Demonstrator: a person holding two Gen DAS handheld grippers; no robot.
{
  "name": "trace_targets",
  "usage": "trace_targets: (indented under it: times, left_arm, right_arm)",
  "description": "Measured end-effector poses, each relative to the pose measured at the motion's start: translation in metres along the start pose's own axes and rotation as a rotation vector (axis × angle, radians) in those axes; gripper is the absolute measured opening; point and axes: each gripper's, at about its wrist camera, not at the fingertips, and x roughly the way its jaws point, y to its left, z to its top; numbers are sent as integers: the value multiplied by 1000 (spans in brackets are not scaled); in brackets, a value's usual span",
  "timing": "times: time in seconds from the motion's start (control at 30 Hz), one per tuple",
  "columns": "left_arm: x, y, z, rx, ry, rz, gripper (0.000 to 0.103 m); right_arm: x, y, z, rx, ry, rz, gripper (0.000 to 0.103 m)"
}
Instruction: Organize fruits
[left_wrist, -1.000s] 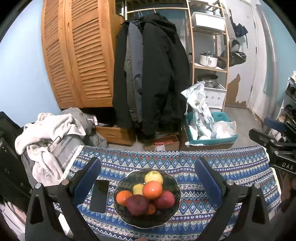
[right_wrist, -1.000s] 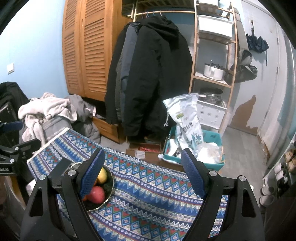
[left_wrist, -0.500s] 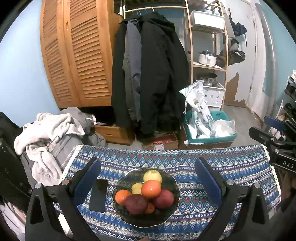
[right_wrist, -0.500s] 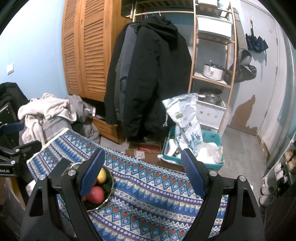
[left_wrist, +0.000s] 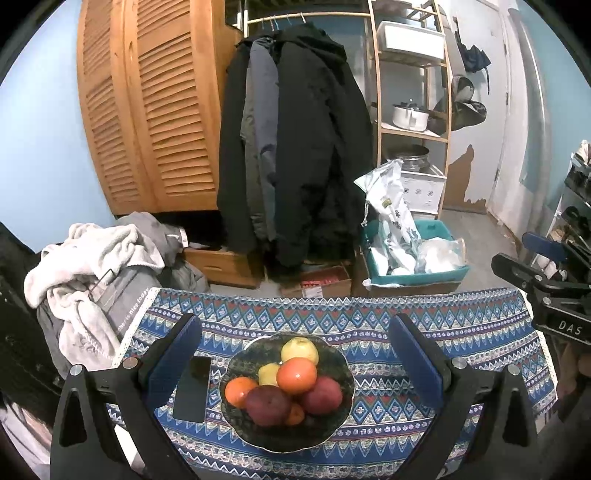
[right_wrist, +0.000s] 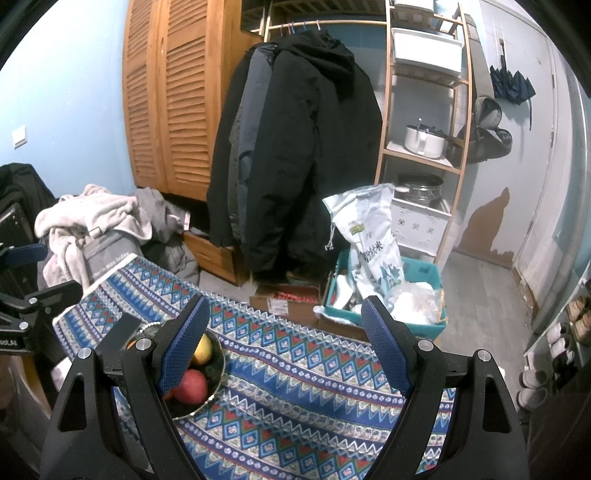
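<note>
A dark, scallop-rimmed bowl (left_wrist: 334, 406) sits on a table covered by a blue patterned tablecloth (left_wrist: 461, 343), near the cloth's left half as the left wrist camera sees it. The bowl is heaped with fruit: a yellow-green apple (left_wrist: 300, 350) at the back, a smaller yellow fruit (left_wrist: 267, 373) just in front of it, an orange-red round fruit (left_wrist: 297, 374) on top of the pile, an orange (left_wrist: 239, 392) at the left, a dark red apple (left_wrist: 267, 405) at the front and another red apple (left_wrist: 322, 396) at the right. A further small orange fruit peeks out low at the front (too hidden to name more closely). A black phone (left_wrist: 194, 388) lies flat on the cloth just left of the bowl, apart from its rim.

The left gripper (left_wrist: 293, 365) hangs above the bowl with its blue-padded jaws spread wide, one on each side of the fruit, and nothing between the pads touches them. The right gripper (right_wrist: 284, 347) is likewise held open over bare tablecloth to the right of the bowl, with nothing in its jaws; from its camera the bowl (right_wrist: 218, 373) shows partly behind the left finger.

Beyond the table stand a louvred wooden wardrobe (left_wrist: 147, 110), dark coats (left_wrist: 295, 147) on a rail, a wooden shelf unit (left_wrist: 410, 92) and a teal crate (left_wrist: 417, 266) holding bags.
</note>
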Motion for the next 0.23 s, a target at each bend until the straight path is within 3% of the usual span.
trace_targets:
  times: [0.23]
  left_arm:
    - [-1, 1, 0, 2, 5, 3, 102]
  right_arm:
    - [0, 0, 0, 0, 0, 1, 83]
